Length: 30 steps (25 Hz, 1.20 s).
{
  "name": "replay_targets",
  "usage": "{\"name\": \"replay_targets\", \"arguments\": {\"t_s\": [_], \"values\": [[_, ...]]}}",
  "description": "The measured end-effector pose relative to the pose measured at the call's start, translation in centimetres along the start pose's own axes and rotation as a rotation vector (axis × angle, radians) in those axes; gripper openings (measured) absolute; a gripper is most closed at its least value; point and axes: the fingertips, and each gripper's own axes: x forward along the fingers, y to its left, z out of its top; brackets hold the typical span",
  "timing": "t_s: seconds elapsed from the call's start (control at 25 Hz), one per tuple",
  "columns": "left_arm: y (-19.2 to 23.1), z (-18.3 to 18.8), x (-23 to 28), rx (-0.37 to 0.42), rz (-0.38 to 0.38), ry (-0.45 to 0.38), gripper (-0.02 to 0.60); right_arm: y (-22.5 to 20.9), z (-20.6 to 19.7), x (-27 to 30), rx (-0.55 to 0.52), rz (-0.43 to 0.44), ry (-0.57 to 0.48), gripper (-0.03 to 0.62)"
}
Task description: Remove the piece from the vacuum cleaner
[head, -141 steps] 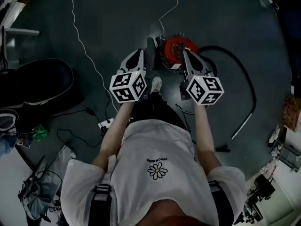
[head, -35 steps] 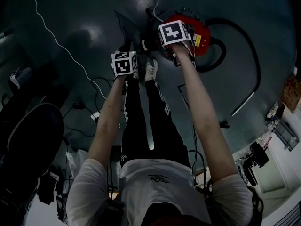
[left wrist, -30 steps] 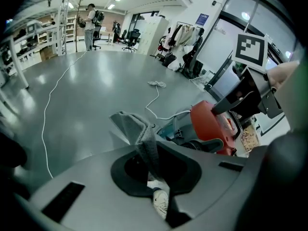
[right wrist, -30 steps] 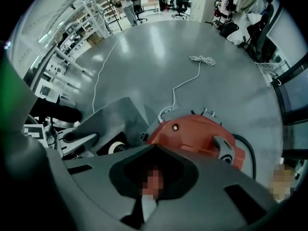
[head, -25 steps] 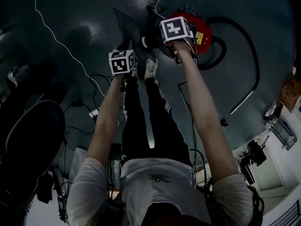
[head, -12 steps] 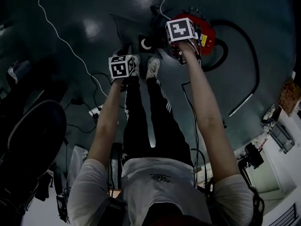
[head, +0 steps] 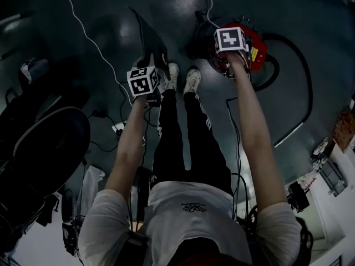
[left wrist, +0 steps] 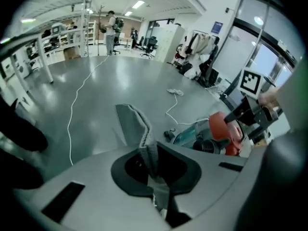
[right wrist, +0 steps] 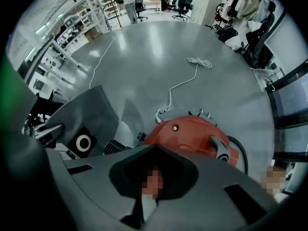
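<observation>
The red vacuum cleaner (head: 256, 47) stands on the dark floor, its black hose (head: 299, 93) looping to the right. My left gripper (left wrist: 153, 174) is shut on the edge of a grey dust bag (left wrist: 131, 124), which hangs free to the left of the vacuum (left wrist: 225, 128). In the head view the bag (head: 148, 37) is a dark wedge above the left cube. From the right gripper view the bag (right wrist: 91, 107) shows its collar with a white ring (right wrist: 83, 142). My right gripper (head: 231, 54) hovers right over the vacuum's red top (right wrist: 192, 129); its jaws are masked.
A white cable (head: 91, 43) runs across the floor at the left, and another leads to the vacuum (right wrist: 179, 85). The person's two shoes (head: 183, 77) stand between the grippers. A black office chair (head: 44, 148) is at the left. A power strip (head: 119, 127) lies by the left arm.
The left gripper has pulled the dust bag away from the vacuum, leftward and up. The right gripper has stayed over the vacuum's top.
</observation>
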Motion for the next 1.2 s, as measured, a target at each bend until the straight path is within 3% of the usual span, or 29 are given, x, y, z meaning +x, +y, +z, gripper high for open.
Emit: {"name": "replay_targets", "arguments": {"t_s": [0.08,0.16,0.32,0.44,0.52,0.64,0.8,0.96,1.2], "values": [[0.6,1.6,-0.8,-0.062,0.019,-0.039,0.015,-0.2,0.3,0.0,0.023,-0.003,0.004,0.011],[0.7,3.3,-1.8,-0.069,0.030,-0.070,0.015,0.1,0.6,-0.3,0.073,0.019,-0.009,0.011],[-1.5,7.0,-4.5,-0.052,0.024,-0.129,0.014,2.1,2.9,-4.8,0.106,0.116,-0.197,0.011],[-3.9,10.2,-9.3,-0.027,0.007,-0.181,0.015,4.4,3.4,-11.8,0.067,0.144,-0.337,0.011],[-5.4,13.8,-13.1,0.029,0.009,-0.241,0.015,5.8,4.2,-17.3,0.072,0.188,-0.458,0.011],[-8.0,20.4,-19.3,0.144,0.009,-0.373,0.015,7.2,5.5,-26.8,0.142,0.326,-0.678,0.011],[-13.2,24.3,-30.3,0.195,-0.034,-0.538,0.015,9.2,1.7,-39.9,0.130,0.498,-0.896,0.011],[-17.4,26.7,-39.3,0.254,-0.055,-0.691,0.015,8.9,-1.8,-49.0,0.139,0.522,-1.054,0.011],[-18.5,27.4,-45.3,0.180,-0.093,-0.727,0.015,9.8,-5.7,-54.3,0.050,0.433,-1.164,0.011]]}}
